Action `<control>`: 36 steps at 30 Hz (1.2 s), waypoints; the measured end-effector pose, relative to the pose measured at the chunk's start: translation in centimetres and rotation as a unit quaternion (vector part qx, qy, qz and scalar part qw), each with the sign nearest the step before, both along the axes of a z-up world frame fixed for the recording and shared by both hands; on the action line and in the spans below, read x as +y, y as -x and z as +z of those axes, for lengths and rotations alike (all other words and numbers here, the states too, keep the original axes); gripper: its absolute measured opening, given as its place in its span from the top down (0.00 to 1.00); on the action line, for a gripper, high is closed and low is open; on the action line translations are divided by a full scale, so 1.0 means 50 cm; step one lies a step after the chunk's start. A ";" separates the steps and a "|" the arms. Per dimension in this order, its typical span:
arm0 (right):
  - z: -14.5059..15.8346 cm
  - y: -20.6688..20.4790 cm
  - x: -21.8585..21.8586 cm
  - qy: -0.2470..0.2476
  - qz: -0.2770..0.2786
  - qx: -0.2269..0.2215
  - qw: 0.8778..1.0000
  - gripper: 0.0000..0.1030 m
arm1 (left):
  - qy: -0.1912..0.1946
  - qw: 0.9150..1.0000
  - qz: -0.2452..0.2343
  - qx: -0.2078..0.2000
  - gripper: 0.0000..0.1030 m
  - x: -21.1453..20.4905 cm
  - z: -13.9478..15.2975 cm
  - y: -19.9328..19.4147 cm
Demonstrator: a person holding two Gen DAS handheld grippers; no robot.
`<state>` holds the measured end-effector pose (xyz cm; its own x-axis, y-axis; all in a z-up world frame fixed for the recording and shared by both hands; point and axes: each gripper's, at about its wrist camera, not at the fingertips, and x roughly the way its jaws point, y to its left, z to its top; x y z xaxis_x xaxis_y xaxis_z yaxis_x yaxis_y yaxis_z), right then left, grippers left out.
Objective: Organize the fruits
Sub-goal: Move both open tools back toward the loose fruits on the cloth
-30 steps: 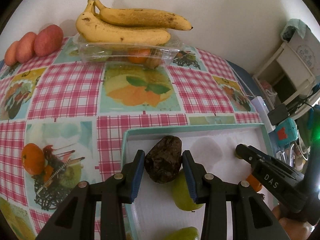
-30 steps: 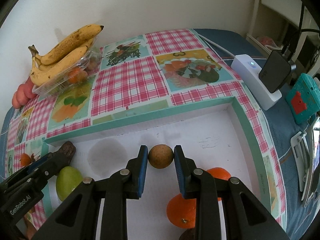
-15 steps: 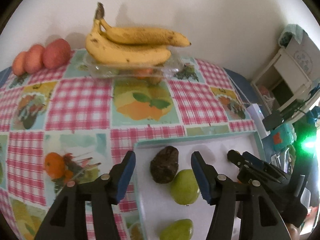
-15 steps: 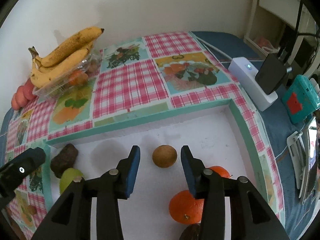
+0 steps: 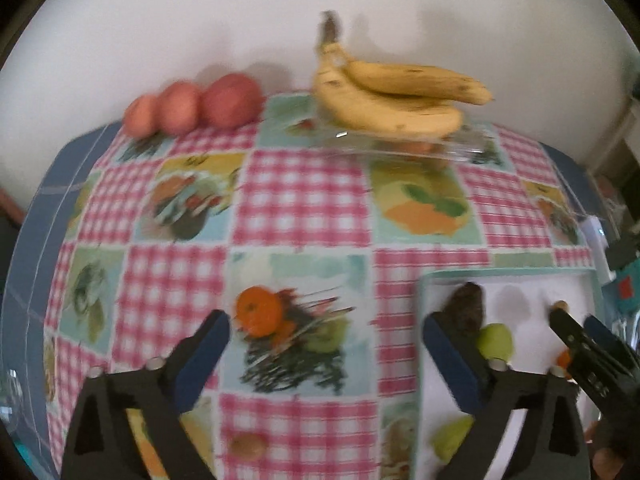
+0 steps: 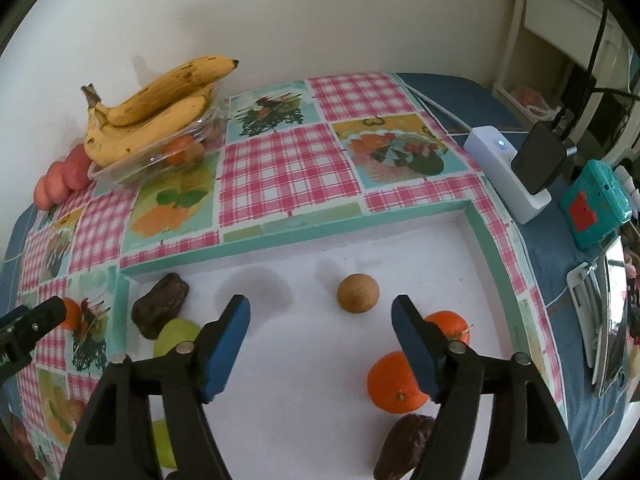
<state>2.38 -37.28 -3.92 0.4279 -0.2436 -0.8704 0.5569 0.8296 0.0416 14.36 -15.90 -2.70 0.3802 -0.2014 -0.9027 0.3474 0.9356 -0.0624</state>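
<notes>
A: Both grippers' jaws gape apart, empty. The left gripper (image 5: 326,354) hangs over the checked fruit-print table (image 5: 304,200); the right gripper (image 6: 320,330) hangs above the white teal-rimmed tray (image 6: 360,222).

B: The small round brown fruit (image 6: 357,293) sits loose there, near two oranges (image 6: 396,382); a careless nudge could roll it.

A: Only the left view shows a brown nut-like fruit (image 5: 248,445) outside the tray. The right view alone shows the white power strip (image 6: 506,172).

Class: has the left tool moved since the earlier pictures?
Yes. The left tool has swung left off the white tray, leaving the dark fruit behind.
</notes>
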 end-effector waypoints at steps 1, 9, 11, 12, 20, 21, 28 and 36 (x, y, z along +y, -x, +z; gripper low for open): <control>0.001 0.002 0.005 0.000 0.001 0.000 1.000 0.20 | 0.000 1.000 0.010 0.005 0.01 0.016 -0.002 -0.004; 0.002 0.026 0.040 -0.001 -0.001 0.001 1.000 0.16 | -0.029 0.997 0.064 -0.012 0.00 0.112 -0.002 0.006; 0.004 0.035 0.051 0.000 -0.001 0.003 1.000 0.16 | -0.032 0.997 0.075 -0.009 0.00 0.134 -0.006 0.011; 0.005 0.037 0.055 0.002 0.000 0.003 1.000 0.16 | -0.030 0.996 0.081 -0.004 0.00 0.147 -0.008 0.014; 0.014 0.061 0.104 0.009 0.005 -0.003 1.000 0.16 | -0.024 0.994 0.102 -0.007 0.00 0.209 -0.005 0.032; 0.014 0.065 0.111 0.009 0.006 -0.005 1.000 0.16 | -0.024 0.994 0.104 -0.005 0.00 0.214 -0.008 0.032; 0.040 0.074 0.156 -0.004 0.016 -0.029 0.999 0.16 | -0.017 0.992 0.126 -0.006 0.00 0.263 0.002 0.041; 0.050 0.050 0.225 -0.018 0.035 -0.016 0.999 0.16 | 0.001 0.987 0.158 -0.010 0.00 0.324 0.020 0.046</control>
